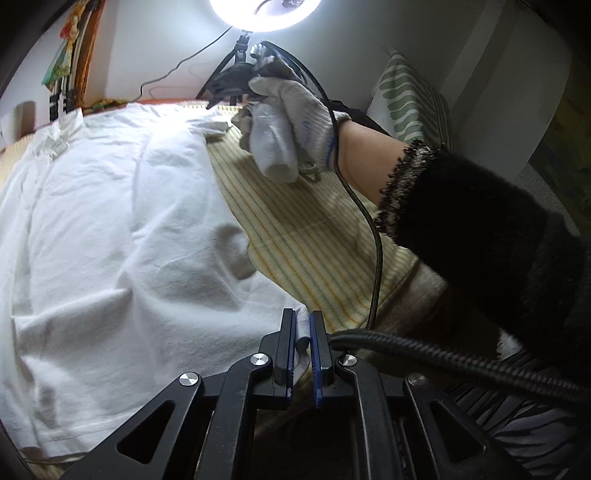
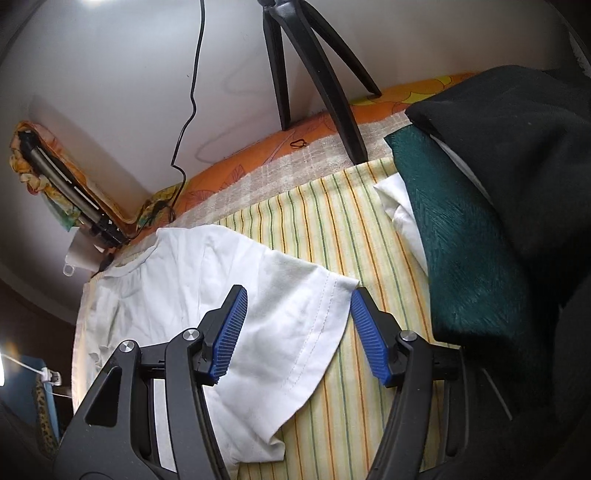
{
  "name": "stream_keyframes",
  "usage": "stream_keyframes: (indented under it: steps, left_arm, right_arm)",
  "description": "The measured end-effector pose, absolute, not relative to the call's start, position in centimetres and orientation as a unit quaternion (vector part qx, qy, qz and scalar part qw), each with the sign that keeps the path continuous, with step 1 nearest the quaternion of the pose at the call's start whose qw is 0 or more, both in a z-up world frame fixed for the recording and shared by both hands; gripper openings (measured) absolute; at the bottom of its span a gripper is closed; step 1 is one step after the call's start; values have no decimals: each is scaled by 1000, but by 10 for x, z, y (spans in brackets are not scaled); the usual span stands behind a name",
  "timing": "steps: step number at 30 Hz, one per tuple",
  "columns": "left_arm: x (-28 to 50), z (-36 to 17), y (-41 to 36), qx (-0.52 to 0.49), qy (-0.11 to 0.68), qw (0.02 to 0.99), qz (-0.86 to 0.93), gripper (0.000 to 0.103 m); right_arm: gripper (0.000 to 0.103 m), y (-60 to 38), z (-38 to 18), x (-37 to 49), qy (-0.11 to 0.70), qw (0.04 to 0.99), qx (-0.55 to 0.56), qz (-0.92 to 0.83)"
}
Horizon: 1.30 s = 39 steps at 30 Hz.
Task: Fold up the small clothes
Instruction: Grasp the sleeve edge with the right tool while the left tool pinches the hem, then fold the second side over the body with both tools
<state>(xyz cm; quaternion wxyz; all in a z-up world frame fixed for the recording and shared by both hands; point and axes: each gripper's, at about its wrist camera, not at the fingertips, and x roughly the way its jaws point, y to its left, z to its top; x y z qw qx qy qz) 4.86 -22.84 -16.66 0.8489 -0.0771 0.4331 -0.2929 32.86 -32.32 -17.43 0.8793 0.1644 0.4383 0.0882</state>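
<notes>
A white T-shirt (image 1: 110, 221) lies spread flat on a yellow striped sheet (image 1: 314, 251). My left gripper (image 1: 303, 317) is shut on the shirt's bottom corner, and a fold of white cloth shows between its blue pads. In the right wrist view my right gripper (image 2: 298, 295) stands open just above the shirt's short sleeve (image 2: 295, 339), one pad on each side of the sleeve hem, neither pressing on it. In the left wrist view a gloved hand (image 1: 288, 122) carries that gripper at the far side of the shirt.
A ring light (image 1: 264, 11) on black tripod legs (image 2: 314, 74) stands at the back edge. A dark green cloth (image 2: 461, 240) and a black garment (image 2: 517, 147) lie right of the sleeve. A green-patterned pillow (image 1: 406, 99) is at the far right. A black cable (image 1: 373, 236) hangs over the sheet.
</notes>
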Motion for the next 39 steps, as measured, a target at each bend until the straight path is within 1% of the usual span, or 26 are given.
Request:
stream_keyframes:
  steps: [2,4,6,7,8,10,14,17,24,31,39]
  left_arm:
    - [50,-168,-230,-88,436,844,-299,4]
    - [51,-169,-231,-91,438,842,-303,4]
    - [52,-169,-232,-93,439,839,-306,4]
    - [51,-169,-231,-94,440,839,-307,4]
    - [51,-169,-230,-94,440,838,-308,4]
    - [51,-167,-229,-96,439,838,-311,4]
    - [51,-168,-228,-100,439,837,-311,4]
    - [52,-171,-229,-101,443,834,-312,4]
    - [51,-171,-222,-116,441,832,-316,4]
    - [49,-164,-201,-143,428,839,-304,4]
    - [38,-160,-154,-200,413,848,-265,4]
  right_arm:
    - [64,-317,-174,330,435,883,151,89]
    - [63,-311,-175,328,430,887,139,100]
    - [44,-304,-176,327,429,890,115,106]
    - [19,-301,-177,328,433,888,107,112]
    - [11,-300,-177,328,435,888,104,111]
    - [8,-300,-174,330,431,889,102,112]
    - [5,-302,-153,329,404,899,120,117]
    - [5,-303,-140,329,385,910,109,106]
    - [5,-307,-167,338,420,898,104,78]
    - [5,-295,-148,340,416,897,123,76]
    - [5,-240,-120,337,415,904,66,80]
